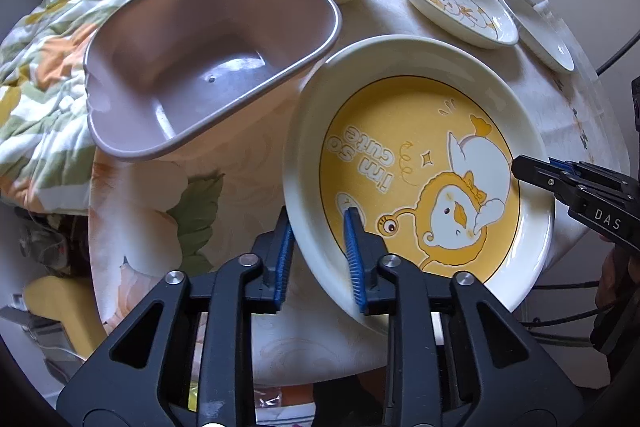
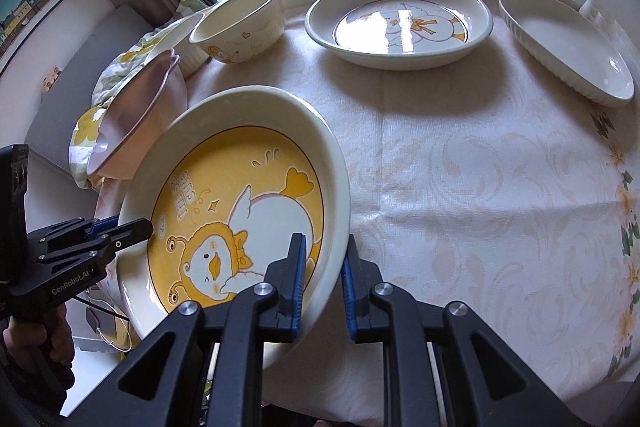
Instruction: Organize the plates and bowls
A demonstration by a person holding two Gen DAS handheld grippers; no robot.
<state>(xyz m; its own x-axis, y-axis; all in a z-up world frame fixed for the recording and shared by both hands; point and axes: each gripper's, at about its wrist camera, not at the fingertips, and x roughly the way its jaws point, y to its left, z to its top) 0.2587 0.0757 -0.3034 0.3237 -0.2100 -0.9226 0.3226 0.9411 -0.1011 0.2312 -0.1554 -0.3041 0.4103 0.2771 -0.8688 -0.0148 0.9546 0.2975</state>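
Right gripper (image 2: pixel 324 281) clenched yellow plate (image 2: pixel 240 211) rim; left gripper (image 1: pixel 318 259) released, straddling rim. Kept plate level toward pink basin (image 1: pixel 208 67).

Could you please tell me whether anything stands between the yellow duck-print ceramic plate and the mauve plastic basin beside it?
Nothing visible does: the yellow duck-print ceramic plate is right beside the mauve plastic basin, whose inside looks empty.

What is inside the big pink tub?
The pink tub looks empty: only its smooth bare bottom shows, with a tiny dark dot. The yellow duck plate overlaps a bit of its rim, but hides nothing inside.
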